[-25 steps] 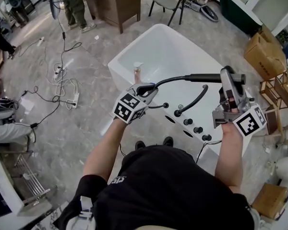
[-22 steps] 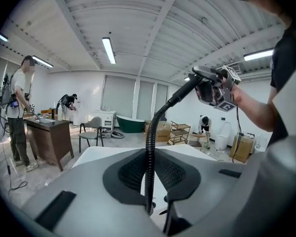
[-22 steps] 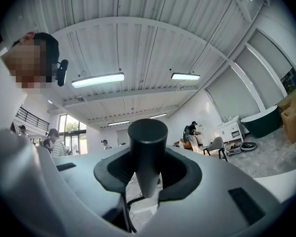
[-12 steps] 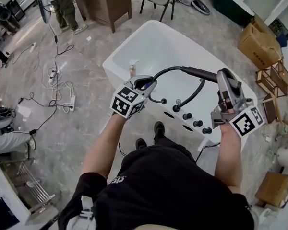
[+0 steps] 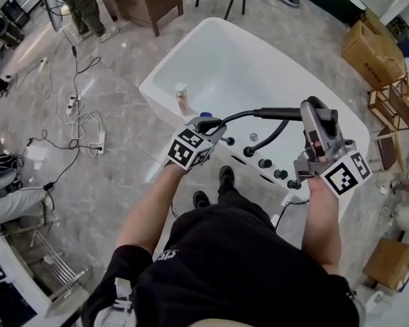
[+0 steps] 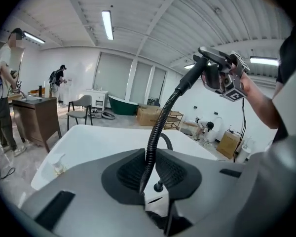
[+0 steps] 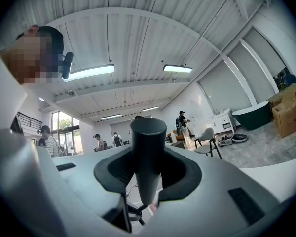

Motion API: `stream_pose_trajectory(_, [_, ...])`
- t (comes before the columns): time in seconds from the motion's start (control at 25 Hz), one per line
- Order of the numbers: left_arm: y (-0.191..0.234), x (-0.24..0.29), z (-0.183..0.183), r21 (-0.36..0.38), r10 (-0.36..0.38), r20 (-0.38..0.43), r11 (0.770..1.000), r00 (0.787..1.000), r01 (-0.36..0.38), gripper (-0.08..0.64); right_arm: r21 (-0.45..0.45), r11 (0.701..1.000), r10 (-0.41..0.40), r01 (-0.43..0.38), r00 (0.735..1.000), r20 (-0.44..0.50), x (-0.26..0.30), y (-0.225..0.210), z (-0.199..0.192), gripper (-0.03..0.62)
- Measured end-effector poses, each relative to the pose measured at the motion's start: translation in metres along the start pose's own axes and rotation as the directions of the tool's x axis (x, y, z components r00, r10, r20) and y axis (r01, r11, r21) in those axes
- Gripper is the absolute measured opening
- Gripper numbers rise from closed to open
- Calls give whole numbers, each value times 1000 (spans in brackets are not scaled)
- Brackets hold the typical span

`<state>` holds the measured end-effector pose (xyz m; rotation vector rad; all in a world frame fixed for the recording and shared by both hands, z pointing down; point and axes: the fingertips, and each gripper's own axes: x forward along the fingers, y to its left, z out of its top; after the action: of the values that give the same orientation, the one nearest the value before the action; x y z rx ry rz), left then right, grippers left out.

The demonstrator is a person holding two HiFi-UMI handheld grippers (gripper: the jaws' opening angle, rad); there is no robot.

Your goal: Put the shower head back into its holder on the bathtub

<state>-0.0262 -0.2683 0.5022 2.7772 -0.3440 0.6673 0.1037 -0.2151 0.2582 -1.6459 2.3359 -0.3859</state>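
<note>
The right gripper [image 5: 310, 111] had its jaws closed wide on the black shower head [image 5: 278, 112], held level above the near rim of the bathtub [image 5: 245, 67], at three o'clock from the left gripper [image 5: 215, 123]. The left gripper's jaws had just been opening slightly. They stood narrow, with the ribbed hose [image 6: 160, 127] between the pads and touching both.

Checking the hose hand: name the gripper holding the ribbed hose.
The left gripper: the thin ribbed hose sits between its jaws, which have just eased open; the right gripper holds the thick handle.
</note>
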Motion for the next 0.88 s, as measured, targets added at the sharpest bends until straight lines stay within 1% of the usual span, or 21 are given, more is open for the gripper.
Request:
stream_pose_trajectory(0.08, [4, 16, -10, -18, -3, -26, 1000, 1000, 3, 80, -13, 1000, 6, -6, 1000, -19, 7, -6, -5, 129])
stream_pose_trajectory(0.2, [3, 39, -30, -44, -21, -57, 999, 998, 18, 91, 21, 999, 29, -28, 998, -59, 12, -17, -28, 127])
stream_pose_trajectory(0.28, [-3, 48, -39, -65, -36, -68, 997, 997, 32, 106, 41, 999, 27, -23, 996, -91, 14, -25, -41, 129])
stream_pose_trajectory(0.4, [-9, 54, -40, -100, -43, -54, 994, 998, 38, 123, 55, 998, 15, -8, 992, -126, 15, -42, -54, 129])
stream_pose_trajectory(0.52, [-3, 55, -39, -129, -28, -39, 991, 999, 22, 123, 98, 995, 31, -17, 989, -141, 20, -51, -65, 126])
stream_pose_trajectory(0.72, [8, 47, -49, -172, -4, -36, 985, 999, -2, 123, 46, 999, 36, -25, 970, -240, 36, -54, -100, 127])
stream_pose_trajectory(0.88, [13, 44, -66, -218, 18, -45, 976, 999, -28, 121, 46, 998, 55, -42, 950, -307, 47, -59, -135, 127])
